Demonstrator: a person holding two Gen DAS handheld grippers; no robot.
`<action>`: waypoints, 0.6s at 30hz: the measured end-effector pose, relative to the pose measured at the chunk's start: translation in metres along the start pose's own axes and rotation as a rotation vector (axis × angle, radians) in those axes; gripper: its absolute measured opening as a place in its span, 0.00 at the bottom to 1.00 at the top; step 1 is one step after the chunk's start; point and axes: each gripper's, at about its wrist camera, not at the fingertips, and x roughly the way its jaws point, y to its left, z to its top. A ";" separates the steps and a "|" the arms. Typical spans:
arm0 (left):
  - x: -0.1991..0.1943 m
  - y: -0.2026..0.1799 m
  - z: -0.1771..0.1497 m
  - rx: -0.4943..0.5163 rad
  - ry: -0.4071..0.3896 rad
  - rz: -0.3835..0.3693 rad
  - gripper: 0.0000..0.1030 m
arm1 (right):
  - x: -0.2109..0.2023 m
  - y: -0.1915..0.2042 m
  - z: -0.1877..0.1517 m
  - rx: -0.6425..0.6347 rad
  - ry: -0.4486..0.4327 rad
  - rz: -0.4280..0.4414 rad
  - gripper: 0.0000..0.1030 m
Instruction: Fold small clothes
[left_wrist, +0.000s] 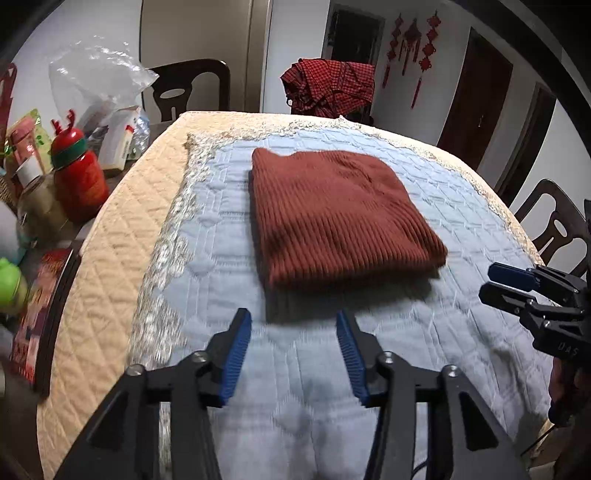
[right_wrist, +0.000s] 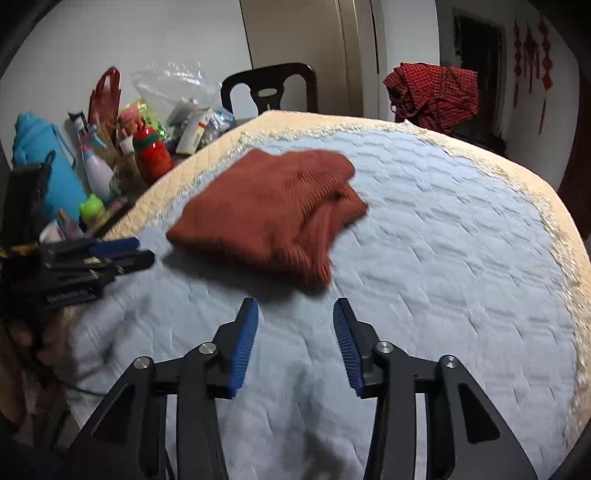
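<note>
Both the left gripper and right gripper have black angular linkage arms with silver screw heads and ribbed blue pads

Motion blur perhaps hides the folded sweater's near edge.

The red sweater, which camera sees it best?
The left wrist view: the folded red sweater lies flat and fairly sharp, its ribbed knit and whole outline clear. The right wrist view shows it from the side, blurrier, with its stacked folded layers.

rust ribbed garment, pale-blue quilted cover
</note>
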 end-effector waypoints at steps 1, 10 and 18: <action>0.000 0.000 -0.003 -0.001 0.004 0.005 0.53 | 0.000 -0.001 -0.006 -0.002 0.007 -0.012 0.43; 0.023 -0.005 -0.018 0.031 0.044 0.062 0.58 | 0.019 -0.015 -0.027 0.008 0.069 -0.112 0.43; 0.032 -0.014 -0.013 0.067 0.055 0.064 0.73 | 0.028 -0.017 -0.024 -0.003 0.076 -0.143 0.53</action>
